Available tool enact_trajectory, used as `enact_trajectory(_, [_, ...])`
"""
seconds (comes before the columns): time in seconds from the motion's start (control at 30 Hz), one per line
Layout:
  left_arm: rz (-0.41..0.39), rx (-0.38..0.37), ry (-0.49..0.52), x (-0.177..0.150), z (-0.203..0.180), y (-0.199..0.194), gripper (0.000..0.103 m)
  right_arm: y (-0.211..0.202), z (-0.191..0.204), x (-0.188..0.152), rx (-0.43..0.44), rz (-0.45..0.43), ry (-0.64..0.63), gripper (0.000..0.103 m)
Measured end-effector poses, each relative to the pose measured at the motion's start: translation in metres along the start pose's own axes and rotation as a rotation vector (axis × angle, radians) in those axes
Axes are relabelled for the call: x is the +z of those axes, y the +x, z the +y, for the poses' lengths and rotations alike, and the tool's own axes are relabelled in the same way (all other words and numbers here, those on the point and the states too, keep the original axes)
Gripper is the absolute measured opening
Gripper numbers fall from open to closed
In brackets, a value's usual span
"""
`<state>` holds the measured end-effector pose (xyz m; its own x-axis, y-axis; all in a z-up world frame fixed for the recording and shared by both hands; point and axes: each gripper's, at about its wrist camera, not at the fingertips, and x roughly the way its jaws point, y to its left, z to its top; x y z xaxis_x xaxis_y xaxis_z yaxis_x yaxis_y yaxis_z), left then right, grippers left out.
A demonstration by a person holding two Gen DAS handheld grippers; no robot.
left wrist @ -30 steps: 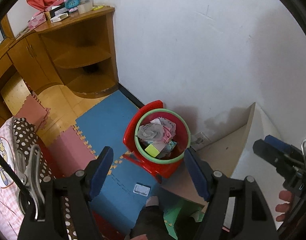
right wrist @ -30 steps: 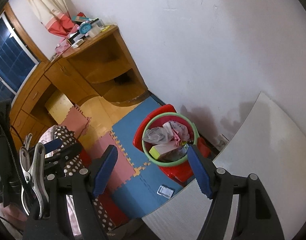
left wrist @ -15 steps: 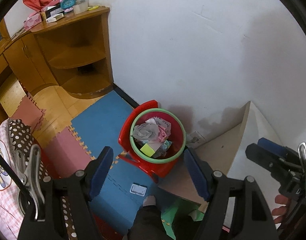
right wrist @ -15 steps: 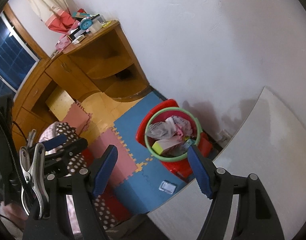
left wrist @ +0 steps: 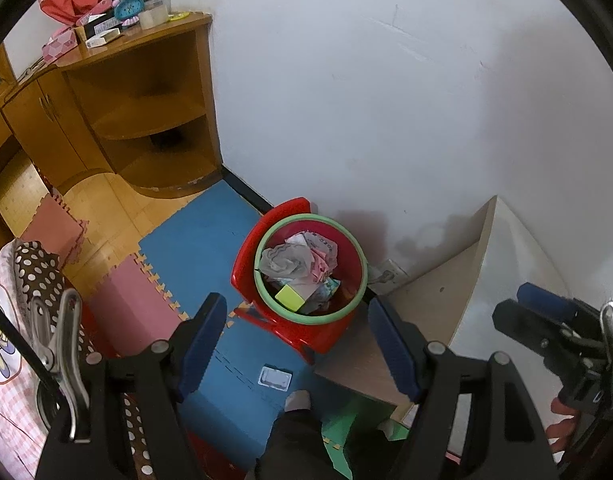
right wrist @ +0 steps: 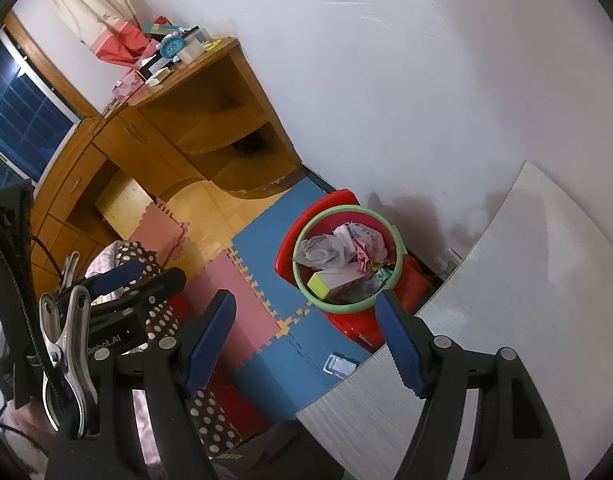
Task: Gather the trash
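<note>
- The left gripper (left wrist: pixel 296 340) hangs in the air with its blue-padded jaws spread wide and nothing between them, pointing steeply down at the floor.
- The right gripper (right wrist: pixel 304 340) is likewise released, jaws apart and empty, hovering above the near edge of the white tabletop (right wrist: pixel 486 320).
- In the left wrist view the right gripper (left wrist: pixel 546 312) shows at the right edge, over the tabletop (left wrist: pixel 506 280); in the right wrist view the left gripper (right wrist: pixel 134 284) shows at the left, over a polka-dot cloth (right wrist: pixel 142 260).
- Beyond both pairs of jaws stands the red trash bin (left wrist: pixel 310 276) (right wrist: pixel 348 256) with a green rim, on the blue foam mat (left wrist: pixel 194 248), close to the white wall and just beside the tabletop's far corner.
- The bin holds crumpled paper (left wrist: pixel 298 256) (right wrist: pixel 338 246) and a small box with a yellow-green end (left wrist: pixel 289 297) (right wrist: pixel 318 285).
- A small flat white-edged packet (left wrist: pixel 274 377) (right wrist: pixel 338 364) lies on the blue mat, near the bin on the side toward the grippers.
- A foot in a white sock (left wrist: pixel 298 400) rests on the mat just beside the packet.
- A pink mat tile (left wrist: pixel 130 300) joins the blue one; farther off, a wooden corner shelf (left wrist: pixel 154 120) stands against the wall, its top cluttered, a blue alarm clock (left wrist: pixel 127 8) among the things.
</note>
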<state>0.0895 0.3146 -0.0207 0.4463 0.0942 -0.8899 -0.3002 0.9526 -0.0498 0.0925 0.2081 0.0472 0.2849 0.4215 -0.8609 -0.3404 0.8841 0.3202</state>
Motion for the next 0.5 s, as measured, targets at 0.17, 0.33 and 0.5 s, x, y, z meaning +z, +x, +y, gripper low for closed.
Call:
enact_trajectory(0.17, [-0.004, 0.007, 0.008, 0.0, 0.0009, -0.0003, 0.077, -0.0004, -0.0006, -0.0007, -0.003, 0.0, -0.003, 0.074])
enact_trajectory(0.33, [-0.003, 0.009, 0.0, 0.0008, 0.0028, 0.0004, 0.077, -0.0007, -0.0008, -0.0019, 0.001, 0.005, -0.004, 0.074])
enact_trajectory(0.5, [-0.002, 0.01, 0.006, 0.0005, 0.0046, -0.0001, 0.077, -0.0017, 0.0011, 0.0007, 0.003, 0.011, -0.001, 0.074])
